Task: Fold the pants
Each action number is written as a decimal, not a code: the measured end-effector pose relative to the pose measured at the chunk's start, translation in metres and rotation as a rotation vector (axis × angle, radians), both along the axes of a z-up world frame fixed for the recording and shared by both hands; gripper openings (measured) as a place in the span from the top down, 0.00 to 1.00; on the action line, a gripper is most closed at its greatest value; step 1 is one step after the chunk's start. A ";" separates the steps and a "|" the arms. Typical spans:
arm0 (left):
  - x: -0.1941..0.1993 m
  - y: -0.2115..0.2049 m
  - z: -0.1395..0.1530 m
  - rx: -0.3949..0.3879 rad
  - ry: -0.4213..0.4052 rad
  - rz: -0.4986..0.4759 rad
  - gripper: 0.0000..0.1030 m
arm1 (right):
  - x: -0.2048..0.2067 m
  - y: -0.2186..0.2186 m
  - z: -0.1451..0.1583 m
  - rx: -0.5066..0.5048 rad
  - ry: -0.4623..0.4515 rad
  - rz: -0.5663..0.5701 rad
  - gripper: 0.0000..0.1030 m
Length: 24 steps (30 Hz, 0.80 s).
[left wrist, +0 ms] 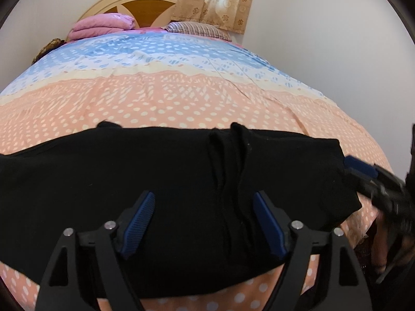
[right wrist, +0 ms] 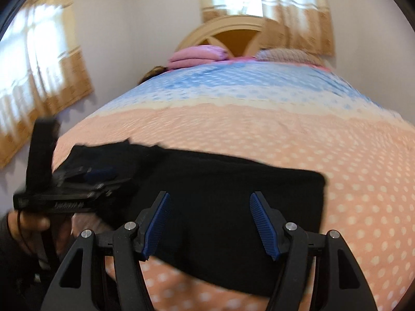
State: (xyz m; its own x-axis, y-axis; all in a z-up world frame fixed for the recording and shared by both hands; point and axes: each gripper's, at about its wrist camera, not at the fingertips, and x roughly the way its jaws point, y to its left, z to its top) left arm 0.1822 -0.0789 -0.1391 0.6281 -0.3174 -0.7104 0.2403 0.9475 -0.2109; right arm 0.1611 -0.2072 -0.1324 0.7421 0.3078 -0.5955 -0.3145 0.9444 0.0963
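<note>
Both my claws are hanging open over the bed: my left claw (left wrist: 203, 223) is spreading its blue pads (left wrist: 140, 226) wide apart above the middle of the pants (left wrist: 155, 181), gripping nothing, and my right claw (right wrist: 210, 224) is doing the same near the right-hand end of them, its pads (right wrist: 263, 229) parted and empty.

One pair of black pants is lying across the near part of the bedspread (left wrist: 181, 98), stretched left to right in a long band, with a bunched ridge of wrinkles (left wrist: 230, 160) running front to back just right of centre. My guess is that the cloth is already doubled lengthwise and the next fold is crosswise.

To do that well, I am thinking each claw should be pinching a corner of one short end, catching every layer, then lifting just enough to clear the cloth and carrying that end flat over to meet the other. Smoothing the ridge first would be helping the edges line up.

Counting: two claws, one pair of pants, one pink folded blanket (left wrist: 103, 24) and one striped pillow (left wrist: 197, 29) by the headboard (left wrist: 145, 2).
</note>
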 end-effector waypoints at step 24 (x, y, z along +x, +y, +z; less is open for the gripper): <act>-0.011 0.080 0.007 0.019 -0.029 0.123 0.09 | 0.007 0.110 -0.044 -0.154 0.081 0.213 0.36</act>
State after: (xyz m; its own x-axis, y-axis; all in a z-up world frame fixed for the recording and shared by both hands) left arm 0.1711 0.0014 -0.1323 0.6819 -0.2232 -0.6965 0.1273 0.9740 -0.1875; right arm 0.1686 -0.0975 -0.1769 0.6186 0.3529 -0.7020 -0.5047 0.8632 -0.0108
